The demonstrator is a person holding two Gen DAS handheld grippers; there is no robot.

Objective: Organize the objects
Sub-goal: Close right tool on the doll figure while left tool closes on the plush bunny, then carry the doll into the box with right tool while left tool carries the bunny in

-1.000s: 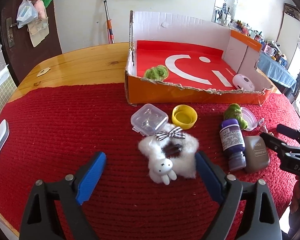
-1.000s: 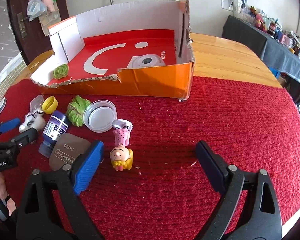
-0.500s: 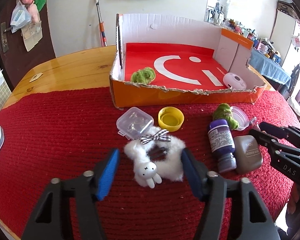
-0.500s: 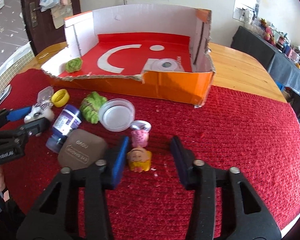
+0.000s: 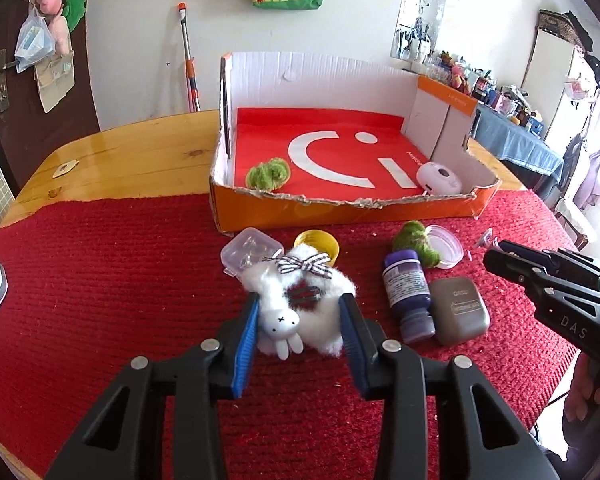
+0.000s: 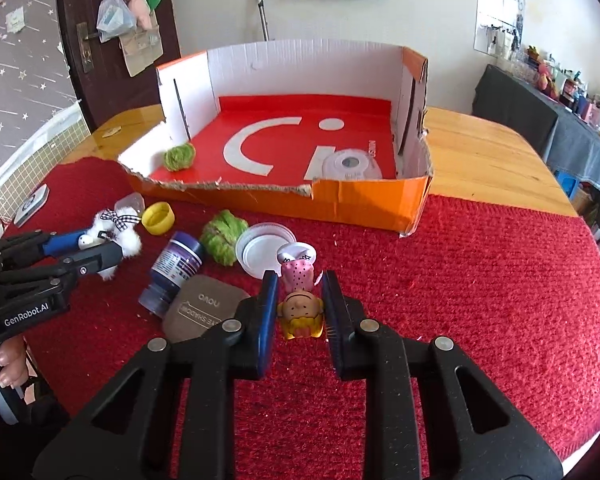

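Fingers on both sides have drawn in over the last second: a moment ago each pair stood wide apart, and now each has narrowed onto a toy. The left hand-held gripper (image 5: 298, 326) has its blue pads against the flanks of the white fluffy bunny toy (image 5: 300, 304), which lies on the red cloth (image 5: 100, 280) of the table, just in front of the clear plastic case (image 5: 250, 249) and the yellow cap (image 5: 317, 242). The fur bulges between the pads, so I judge it grasped, though not yet lifted. The right hand-held gripper (image 6: 299, 308) has closed around the small doll (image 6: 300, 304), which lies on its side with its yellow-haired head toward the camera; the pads sit at or just beside its cheeks, and whether they press firmly I cannot tell.

Both toys are about to be carried, most likely to the orange box (image 6: 364, 200) at the back, which already holds a green pom-pom (image 6: 179, 157) and a white round device (image 6: 350, 166). Beside the doll remain the purple bottle (image 6: 172, 270), brown compact (image 6: 206, 312), another green pom-pom (image 6: 223, 236) and white lid (image 6: 260, 250). Soft fur may slip, so a gentle lift seems wise.
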